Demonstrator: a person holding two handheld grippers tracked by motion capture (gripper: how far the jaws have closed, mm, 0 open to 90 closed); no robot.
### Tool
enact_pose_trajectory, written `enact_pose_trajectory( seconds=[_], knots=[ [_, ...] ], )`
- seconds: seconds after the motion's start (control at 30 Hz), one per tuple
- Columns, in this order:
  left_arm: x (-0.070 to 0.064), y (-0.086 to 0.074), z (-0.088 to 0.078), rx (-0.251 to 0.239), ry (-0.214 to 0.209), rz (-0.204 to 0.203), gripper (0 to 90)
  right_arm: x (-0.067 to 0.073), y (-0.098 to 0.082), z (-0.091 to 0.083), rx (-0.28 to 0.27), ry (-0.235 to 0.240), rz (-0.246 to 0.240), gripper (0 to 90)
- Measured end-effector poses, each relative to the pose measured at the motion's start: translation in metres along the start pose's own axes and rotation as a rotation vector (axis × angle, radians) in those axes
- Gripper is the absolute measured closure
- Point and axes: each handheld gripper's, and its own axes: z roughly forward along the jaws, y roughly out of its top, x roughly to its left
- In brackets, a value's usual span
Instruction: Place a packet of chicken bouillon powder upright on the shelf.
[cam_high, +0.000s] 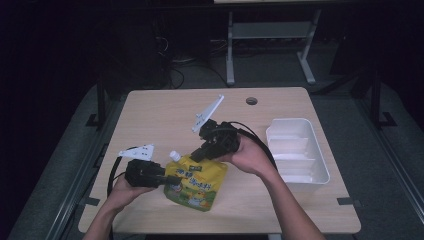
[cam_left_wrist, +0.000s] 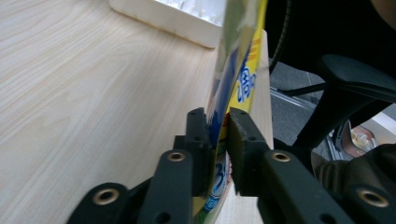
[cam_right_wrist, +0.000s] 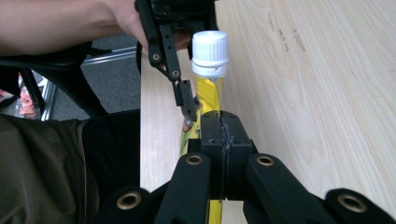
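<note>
Both grippers clamp the yellow pouch (cam_high: 196, 184): left gripper (cam_high: 167, 181) on its side edge, right gripper (cam_high: 198, 155) on its top edge beside the white cap (cam_right_wrist: 210, 47).

Your work surface: one light wooden table (cam_high: 165, 112), rectangular, pale grain, with a round cable hole (cam_high: 251, 101) near its far edge. Lying on it, at your right: one white plastic tray (cam_high: 297, 150), two compartments, set close to the table's right edge.
</note>
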Motion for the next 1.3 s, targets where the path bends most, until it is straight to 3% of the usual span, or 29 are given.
enact_pose_trajectory(
  seconds=[0.17, 0.23, 0.47, 0.63, 0.8, 0.97, 1.07, 1.1, 1.3],
  knots=[
    [-0.004, -0.002, -0.002, 0.003, -0.006, 0.029, 84.3, -0.004, -0.001, 0.002, -0.015, 0.0, 0.016, 84.3],
    [-0.006, -0.003, -0.003, 0.003, -0.002, 0.035, 85.0, -0.005, -0.003, 0.002, -0.036, -0.006, 0.033, 76.7],
    [-0.004, -0.016, -0.009, -0.03, 0.009, 0.012, 86.9, -0.008, -0.021, 0.002, -0.12, -0.042, 0.092, 53.3],
    [-0.004, -0.021, -0.015, -0.038, 0.031, 0.001, 86.9, -0.004, -0.03, 0.003, -0.19, -0.02, 0.121, 38.9],
    [-0.004, -0.023, -0.02, -0.043, 0.055, -0.002, 86.8, 0.0, -0.037, 0.011, -0.208, -0.036, 0.137, 30.9],
    [-0.004, -0.026, -0.023, -0.046, 0.072, -0.006, 86.8, -0.003, -0.054, 0.025, -0.237, -0.072, 0.185, 28.6],
    [-0.004, -0.026, -0.024, -0.045, 0.074, -0.01, 86.8, -0.006, -0.06, 0.029, -0.255, -0.061, 0.203, 28.8],
    [-0.003, -0.027, -0.024, -0.046, 0.075, -0.012, 86.7, -0.007, -0.065, 0.034, -0.277, -0.058, 0.21, 31.1],
    [-0.002, -0.028, -0.024, -0.039, 0.084, -0.014, 86.5, -0.008, -0.072, 0.048, -0.288, -0.035, 0.221, 41.5]
  ],
)
